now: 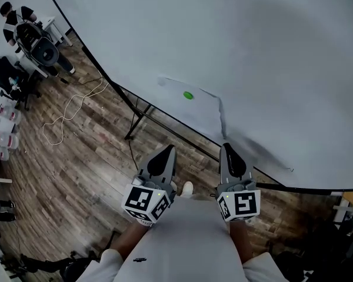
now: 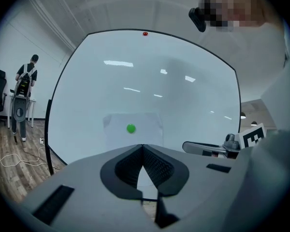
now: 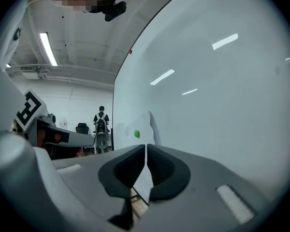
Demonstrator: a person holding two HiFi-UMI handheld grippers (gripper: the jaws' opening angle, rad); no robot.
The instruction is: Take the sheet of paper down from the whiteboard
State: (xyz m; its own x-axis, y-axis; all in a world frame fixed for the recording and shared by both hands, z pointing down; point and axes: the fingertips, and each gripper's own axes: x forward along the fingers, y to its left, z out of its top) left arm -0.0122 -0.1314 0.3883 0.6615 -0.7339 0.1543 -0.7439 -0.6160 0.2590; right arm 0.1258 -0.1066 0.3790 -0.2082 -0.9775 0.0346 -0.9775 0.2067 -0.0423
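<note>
A white sheet of paper (image 1: 194, 110) (image 2: 146, 123) (image 3: 145, 124) hangs low on the big whiteboard (image 1: 253, 46), pinned by a round green magnet (image 1: 188, 95) (image 2: 131, 128) (image 3: 137, 134). The sheet's right edge curls away from the board. My right gripper (image 1: 226, 147) (image 3: 145, 146) sits at the sheet's lower right corner with its jaws closed, and a strip of the paper runs down between the pads. My left gripper (image 1: 166, 151) (image 2: 142, 146) is shut and empty, hanging a little in front of the board below the sheet.
The board stands on a black frame with legs (image 1: 138, 119) on the wood floor. A pale cable (image 1: 70, 110) loops across the floor to the left. A person (image 1: 17, 25) stands by a desk and chairs at far left. A red magnet (image 2: 145, 33) sits on the board's top edge.
</note>
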